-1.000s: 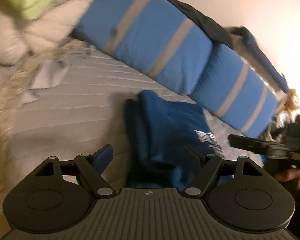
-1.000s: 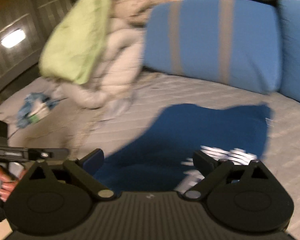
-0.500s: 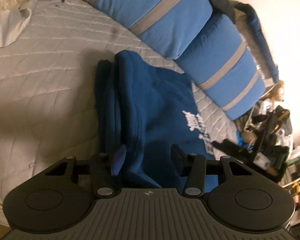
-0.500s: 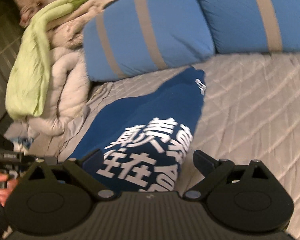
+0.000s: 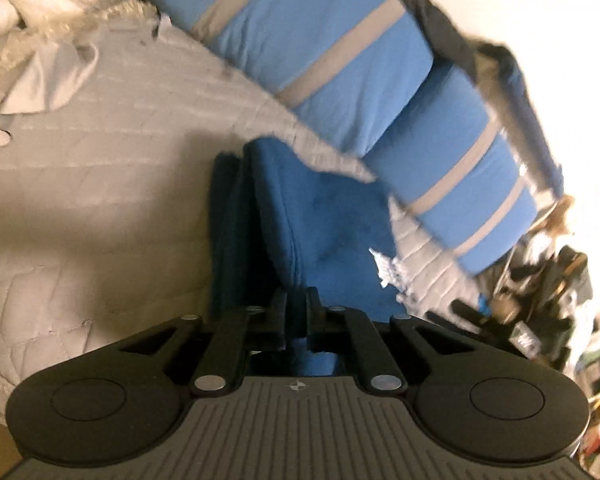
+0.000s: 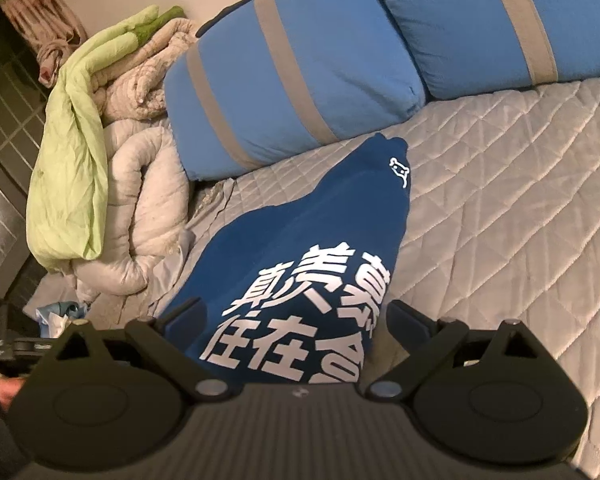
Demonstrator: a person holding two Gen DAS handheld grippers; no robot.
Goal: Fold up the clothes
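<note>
A dark blue shirt (image 6: 312,232) with large white printed characters lies partly folded on the grey quilted bed (image 6: 512,184). In the left wrist view the shirt (image 5: 324,216) shows as stacked folded layers. My left gripper (image 5: 297,312) is shut on the near edge of the shirt, cloth pinched between the fingers. My right gripper (image 6: 296,320) is open, its fingers straddling the printed end of the shirt, one on each side.
Two blue pillows with grey stripes (image 6: 300,76) (image 5: 340,40) lie along the far side of the bed. A pile of pale quilt and a green cloth (image 6: 80,136) sits at the left. Clutter (image 5: 548,300) stands off the bed's right side.
My left gripper has closed from open onto the shirt's edge. My right gripper has come closer over the printed end of the shirt and stays open.
</note>
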